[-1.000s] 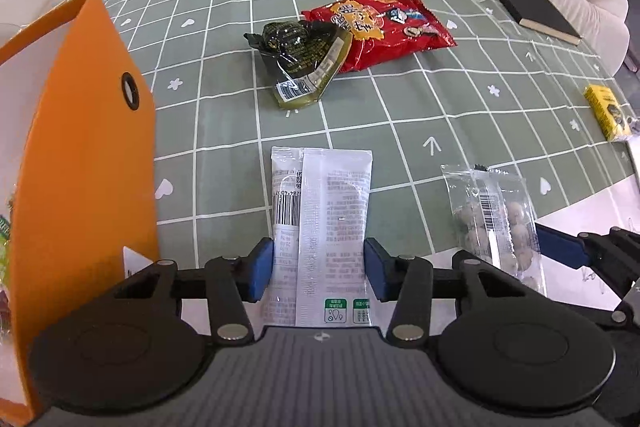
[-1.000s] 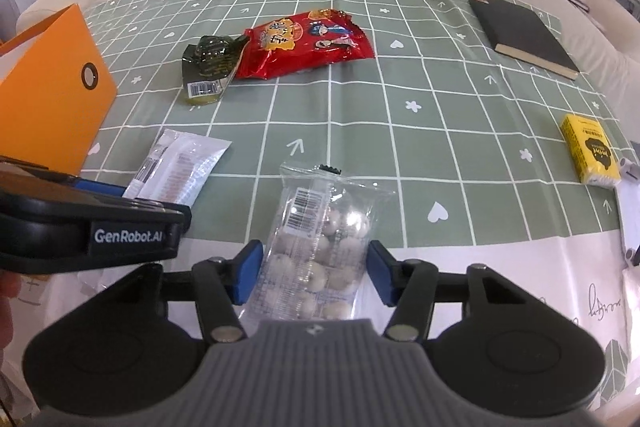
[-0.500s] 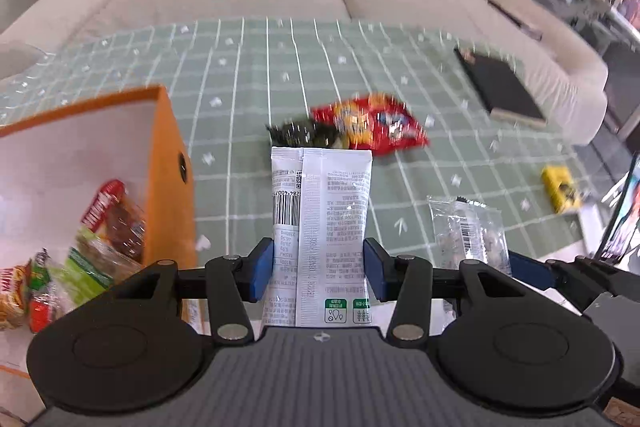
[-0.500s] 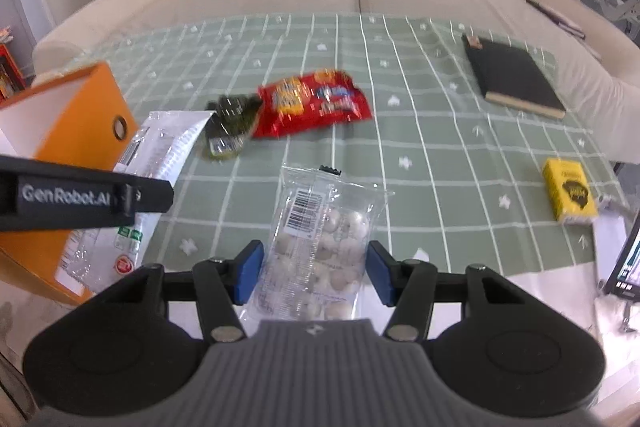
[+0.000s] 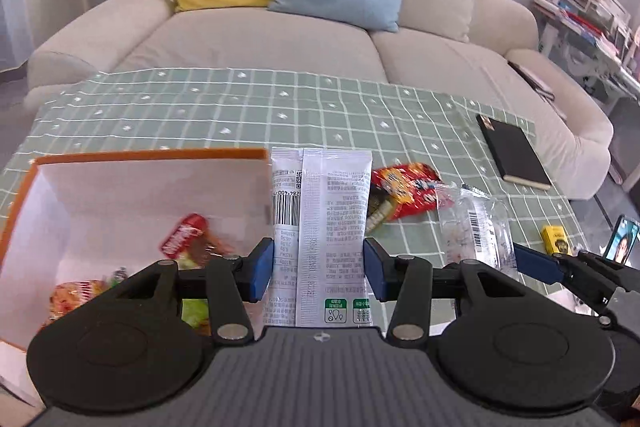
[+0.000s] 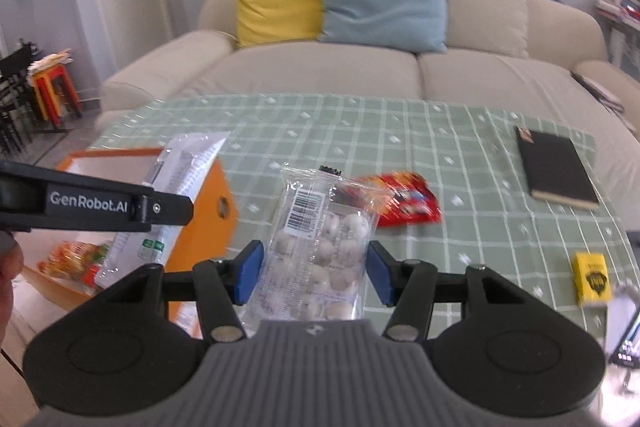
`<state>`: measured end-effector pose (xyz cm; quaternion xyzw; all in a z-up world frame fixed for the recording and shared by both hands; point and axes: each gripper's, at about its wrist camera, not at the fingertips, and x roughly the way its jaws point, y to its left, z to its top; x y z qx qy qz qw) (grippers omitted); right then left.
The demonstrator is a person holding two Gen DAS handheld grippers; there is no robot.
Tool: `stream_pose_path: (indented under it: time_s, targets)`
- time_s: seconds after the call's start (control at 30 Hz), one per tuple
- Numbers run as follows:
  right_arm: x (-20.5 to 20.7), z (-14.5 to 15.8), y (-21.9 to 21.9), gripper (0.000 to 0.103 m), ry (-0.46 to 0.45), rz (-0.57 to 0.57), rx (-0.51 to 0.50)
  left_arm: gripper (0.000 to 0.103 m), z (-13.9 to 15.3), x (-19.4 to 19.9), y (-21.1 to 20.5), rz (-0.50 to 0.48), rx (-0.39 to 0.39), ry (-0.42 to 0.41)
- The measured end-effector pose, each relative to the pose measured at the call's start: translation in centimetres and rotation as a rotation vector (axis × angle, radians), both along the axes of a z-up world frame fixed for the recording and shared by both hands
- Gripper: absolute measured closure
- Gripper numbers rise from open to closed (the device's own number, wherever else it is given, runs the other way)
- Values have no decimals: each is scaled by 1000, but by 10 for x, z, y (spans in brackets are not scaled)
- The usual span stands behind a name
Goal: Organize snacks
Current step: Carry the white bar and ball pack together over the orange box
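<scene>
Above the green checked tablecloth (image 5: 224,107) we had lifted both packets clear since a moment earlier. Our left gripper (image 5: 319,269) pinched the white packet (image 5: 320,227) beside the open orange box (image 5: 132,187); our right gripper (image 6: 313,273) pinched the clear bag (image 6: 320,239) of round sweets. We judged dropping them into the box came next. A red packet (image 6: 404,201), a black notebook (image 6: 556,167) and a yellow pack (image 6: 592,279) lay on the cloth, with a beige sofa (image 6: 320,71) behind.

"GenRobot.AI" in white letters on the black left gripper (image 6: 168,207), barcode with digits "284 400" on the white snack packet (image 5: 320,227), barcode on the clear bag of round sweets (image 6: 324,239), its digits unreadable
</scene>
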<state>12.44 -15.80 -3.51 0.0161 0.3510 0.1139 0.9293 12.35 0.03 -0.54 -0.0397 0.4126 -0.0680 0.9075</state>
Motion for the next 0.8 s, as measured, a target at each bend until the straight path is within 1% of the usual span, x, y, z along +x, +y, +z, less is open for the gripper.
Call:
stream_pose_path:
  time_s: [0.23, 0.33, 0.43, 0.57, 0.73, 0.8]
  targets:
    - [6, 20, 32, 49, -6, 95, 64, 49, 22, -6, 52, 52, 8, -31]
    - [12, 25, 51, 49, -4, 155, 89, 49, 30, -10, 84, 96, 26, -41]
    - [18, 27, 74, 49, -2, 219, 98, 49, 34, -10, 112, 151, 59, -35]
    - [25, 26, 109, 49, 8, 305, 99, 49, 27, -5, 142, 194, 68, -3]
    - [45, 15, 145, 49, 41, 372, 66, 49, 7, 8, 154, 190, 95, 49]
    - [53, 9, 158, 49, 56, 383, 42, 49, -1, 16, 155, 184, 87, 65]
